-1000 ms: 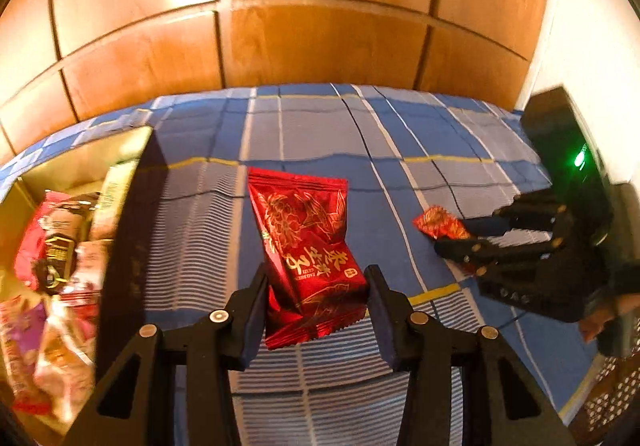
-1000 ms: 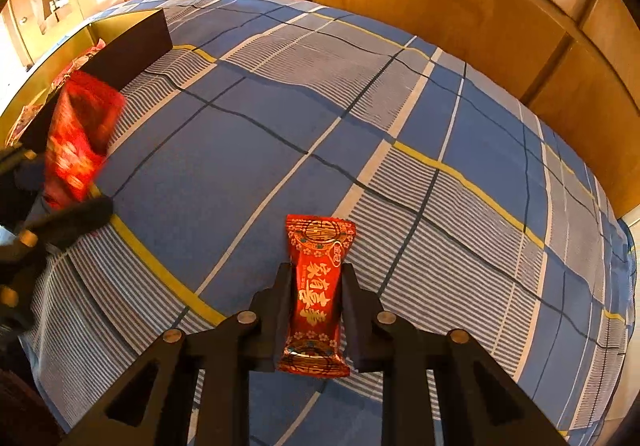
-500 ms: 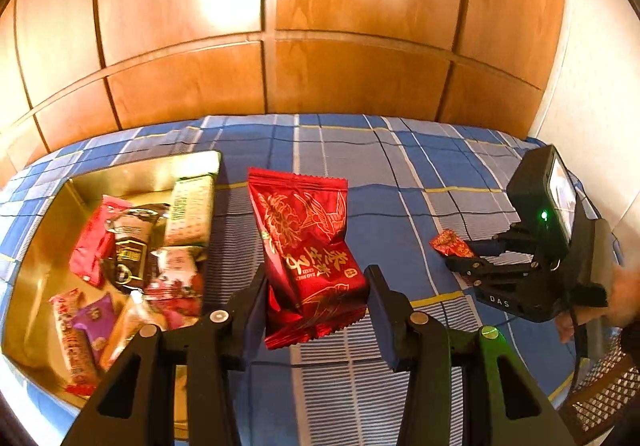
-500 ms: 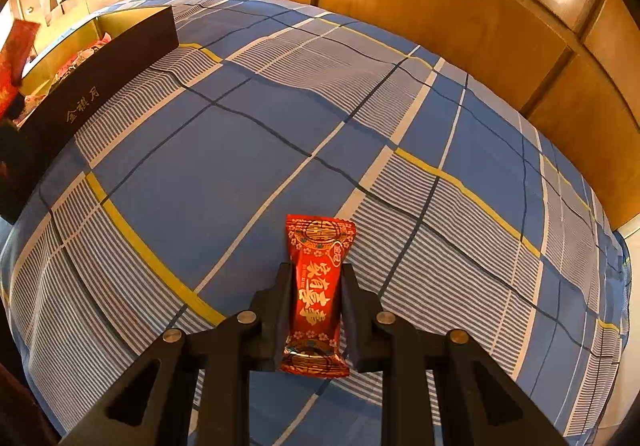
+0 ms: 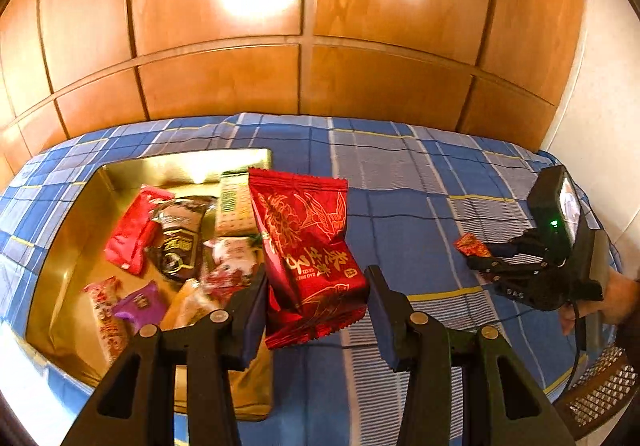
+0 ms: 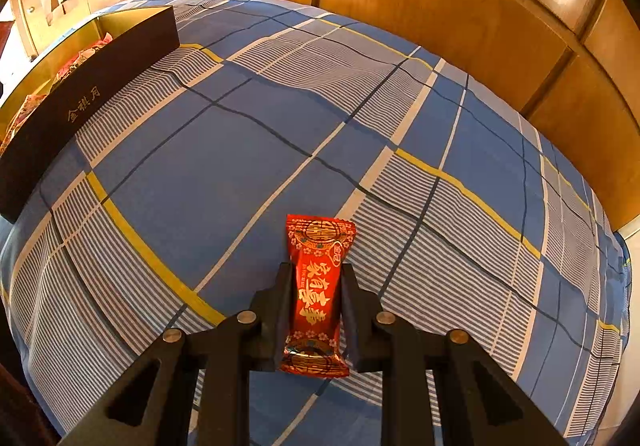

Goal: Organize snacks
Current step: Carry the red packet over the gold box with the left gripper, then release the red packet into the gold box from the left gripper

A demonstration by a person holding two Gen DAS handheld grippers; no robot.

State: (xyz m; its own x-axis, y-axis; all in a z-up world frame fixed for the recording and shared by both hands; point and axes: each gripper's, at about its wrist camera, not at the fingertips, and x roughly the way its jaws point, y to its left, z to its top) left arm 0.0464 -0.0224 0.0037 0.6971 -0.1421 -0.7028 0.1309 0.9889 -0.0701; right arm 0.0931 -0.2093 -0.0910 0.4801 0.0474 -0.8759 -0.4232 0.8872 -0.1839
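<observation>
Two views, two grasps. Left wrist view: left claw (image 5: 316, 304) clenched on large red snack bag (image 5: 306, 250), held above right edge of gold box (image 5: 72, 242) holding assorted snack packets (image 5: 176, 242); right claw (image 5: 480, 266) visible far right over blue plaid cloth (image 5: 400, 182), gripping small red candy packet (image 5: 472, 246). Right wrist view: right claw (image 6: 316, 306) clamped on same small red candy packet (image 6: 318, 294), characters legible; only dark outer wall of gold box (image 6: 88, 94) seen at far left. Compared with one second ago: box interior now fully exposed in left view; large bag gone from right view; both grips unchanged.
</observation>
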